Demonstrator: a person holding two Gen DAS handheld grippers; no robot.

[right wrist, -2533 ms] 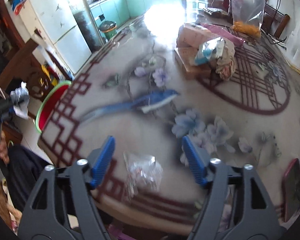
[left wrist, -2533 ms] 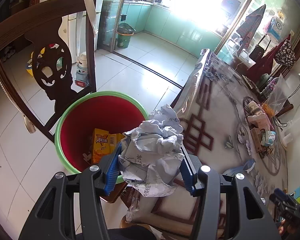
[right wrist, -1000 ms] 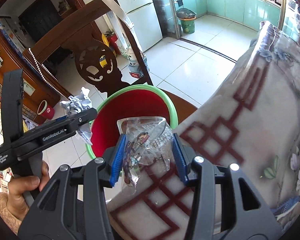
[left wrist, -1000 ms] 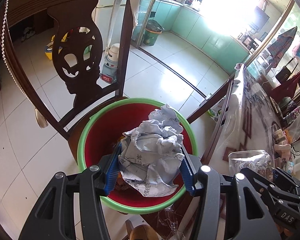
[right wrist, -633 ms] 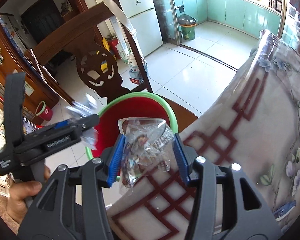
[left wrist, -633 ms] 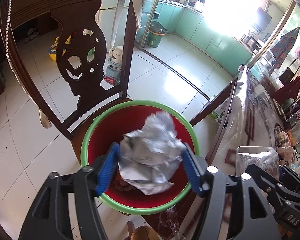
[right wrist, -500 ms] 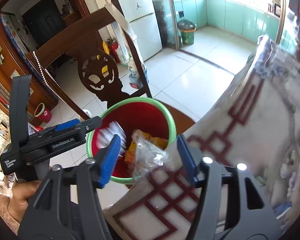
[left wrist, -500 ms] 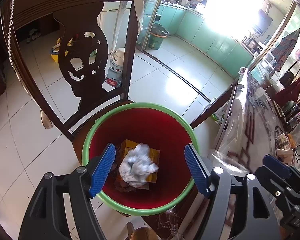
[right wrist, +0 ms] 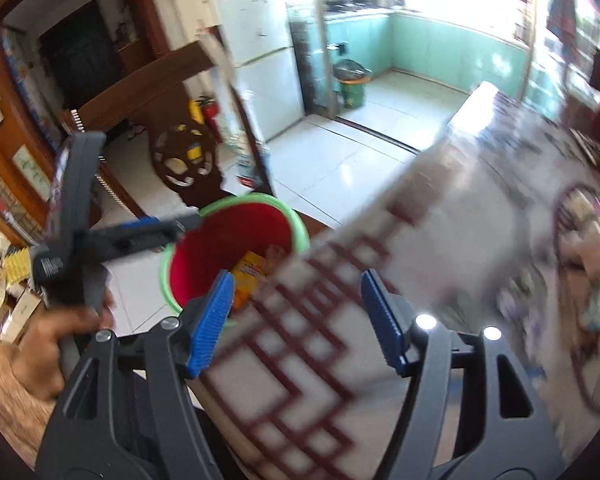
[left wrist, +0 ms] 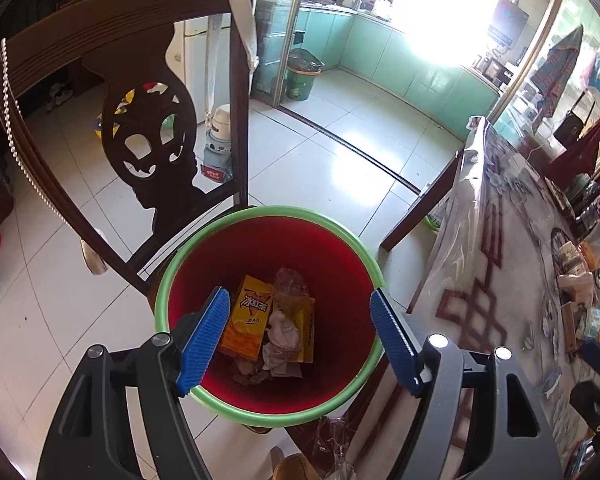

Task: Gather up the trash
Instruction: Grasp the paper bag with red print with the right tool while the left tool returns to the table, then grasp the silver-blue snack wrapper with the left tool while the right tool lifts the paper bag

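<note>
My left gripper [left wrist: 296, 298] hangs open right above a red bin with a green rim [left wrist: 260, 211]; nothing is between its blue pads. In the bin lie a yellow box [left wrist: 248, 322], a crumpled paper [left wrist: 282, 332] and a clear wrapper [left wrist: 291, 280]. My right gripper [right wrist: 295, 284] is over the edge of the patterned table [right wrist: 452, 240] in a blurred view, its jaws opening and empty. That view shows the bin [right wrist: 188, 264] to the left, with the left gripper's fingers [right wrist: 148, 234] above it and a hand [right wrist: 48, 344] on the handle.
The bin sits on the seat of a dark carved chair [left wrist: 112, 40]. The table [left wrist: 500, 248] runs along the right, with boxes and bags [left wrist: 572, 272] further down it. A flask [left wrist: 220, 140] and a green kitchen bin [left wrist: 302, 80] stand on the white tile floor.
The left jaws opened and the crumpled paper fell into the bin. The right jaws opened and let the clear wrapper drop in, then the right gripper swung right, over the table.
</note>
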